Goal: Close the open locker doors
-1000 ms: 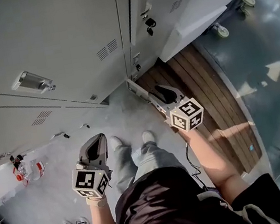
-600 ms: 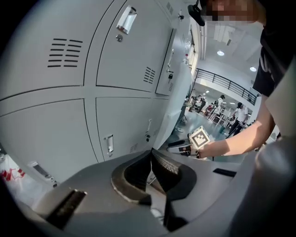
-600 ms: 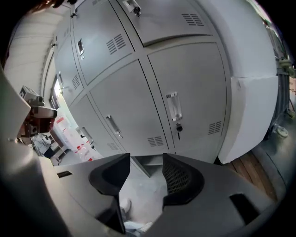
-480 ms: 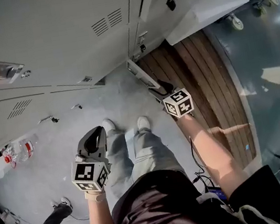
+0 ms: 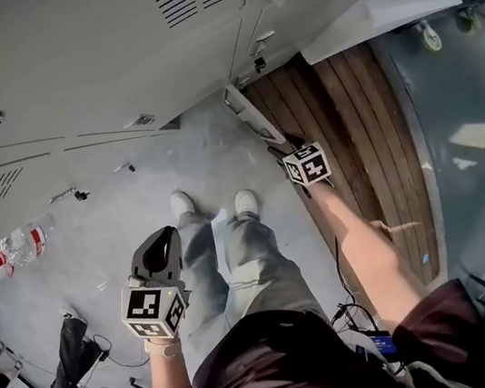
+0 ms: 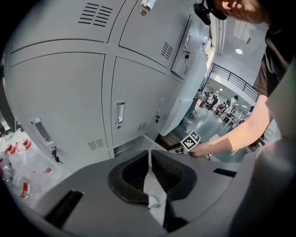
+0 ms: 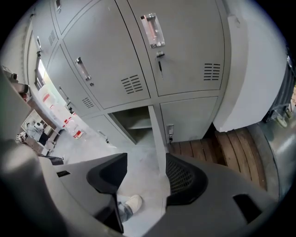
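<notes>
The right gripper (image 5: pixel 294 147) sank to the door (image 5: pixel 251 121), upper middle — its jaws have just been opening, the door's edge between them.

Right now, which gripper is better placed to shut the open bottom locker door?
Right. The right gripper sits by the open door's edge, jaws just opening, edge lined up between them, ungripped. The left gripper, jaws together, hangs over the floor.
</notes>
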`<state>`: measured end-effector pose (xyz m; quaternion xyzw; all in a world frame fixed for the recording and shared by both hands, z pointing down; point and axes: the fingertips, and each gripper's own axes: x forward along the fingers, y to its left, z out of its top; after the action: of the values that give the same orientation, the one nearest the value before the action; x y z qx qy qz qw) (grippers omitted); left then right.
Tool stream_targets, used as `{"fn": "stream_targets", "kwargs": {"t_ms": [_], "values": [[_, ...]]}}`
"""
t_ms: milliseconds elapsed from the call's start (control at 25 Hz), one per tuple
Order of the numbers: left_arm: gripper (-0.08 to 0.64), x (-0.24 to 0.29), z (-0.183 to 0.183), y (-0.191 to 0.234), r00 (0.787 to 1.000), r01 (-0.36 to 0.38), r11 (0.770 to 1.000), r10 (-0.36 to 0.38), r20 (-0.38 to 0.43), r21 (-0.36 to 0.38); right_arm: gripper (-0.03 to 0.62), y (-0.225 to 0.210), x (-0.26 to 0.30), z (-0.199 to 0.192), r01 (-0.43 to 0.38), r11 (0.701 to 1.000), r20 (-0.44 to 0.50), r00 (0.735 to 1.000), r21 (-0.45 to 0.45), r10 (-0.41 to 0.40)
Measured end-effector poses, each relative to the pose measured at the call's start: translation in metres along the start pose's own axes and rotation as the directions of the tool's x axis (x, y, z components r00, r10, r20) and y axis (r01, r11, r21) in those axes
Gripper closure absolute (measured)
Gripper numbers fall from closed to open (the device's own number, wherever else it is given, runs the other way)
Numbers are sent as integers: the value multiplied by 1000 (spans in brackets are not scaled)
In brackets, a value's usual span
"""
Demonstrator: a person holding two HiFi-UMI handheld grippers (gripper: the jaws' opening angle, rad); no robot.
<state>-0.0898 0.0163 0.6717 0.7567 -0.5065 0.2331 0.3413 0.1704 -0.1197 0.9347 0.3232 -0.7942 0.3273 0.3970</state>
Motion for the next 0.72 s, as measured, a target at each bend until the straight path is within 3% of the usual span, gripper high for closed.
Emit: {"fn": "stream_targets", "kwargs": {"t_ms": [480, 720], "values": [[540, 15, -38, 6, 998, -13, 999, 11, -55, -43, 327, -36, 55, -48, 27, 1000, -144, 989, -16, -29], [540, 17, -48, 11, 998, -15, 997, 10, -58, -79, 387, -37, 62, -52, 40, 999, -137, 990, 6, -39]]}}
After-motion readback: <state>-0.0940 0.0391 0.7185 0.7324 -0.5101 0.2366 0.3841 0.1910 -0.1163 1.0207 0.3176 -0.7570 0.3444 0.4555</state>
